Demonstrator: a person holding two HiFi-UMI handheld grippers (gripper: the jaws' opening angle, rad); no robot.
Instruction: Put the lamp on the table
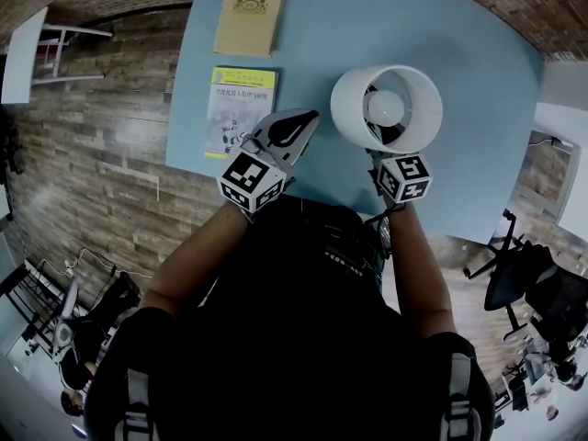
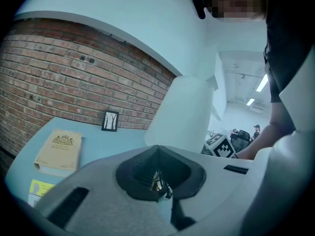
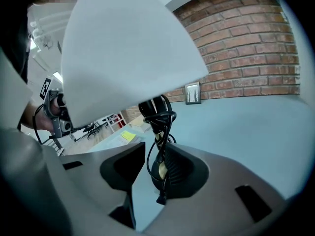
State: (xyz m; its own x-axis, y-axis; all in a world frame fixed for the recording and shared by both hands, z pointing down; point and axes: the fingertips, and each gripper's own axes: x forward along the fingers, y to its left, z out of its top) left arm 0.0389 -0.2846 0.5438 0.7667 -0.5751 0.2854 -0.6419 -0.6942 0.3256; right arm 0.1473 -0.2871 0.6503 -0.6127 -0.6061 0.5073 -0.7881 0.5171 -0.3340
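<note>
The lamp [image 1: 386,108] stands upright on the blue table [image 1: 469,35], its white shade [image 3: 123,48] filling the top of the right gripper view. My right gripper [image 3: 150,159] is open around the dark stem and wound cord [image 3: 158,127]. The stem rests by the right pad, and a gap shows at the left pad. In the head view, this gripper [image 1: 380,158] reaches under the shade from the near edge. My left gripper [image 1: 292,129] hovers left of the lamp. It is shut [image 2: 157,149] and aimed at the shade [image 2: 182,112].
A tan book [image 1: 249,18] and a yellow booklet [image 1: 241,108] lie at the table's left side. A small framed picture [image 2: 110,121] leans on the brick wall [image 2: 64,77]. Office chairs [image 1: 519,288] stand on the floor to the right.
</note>
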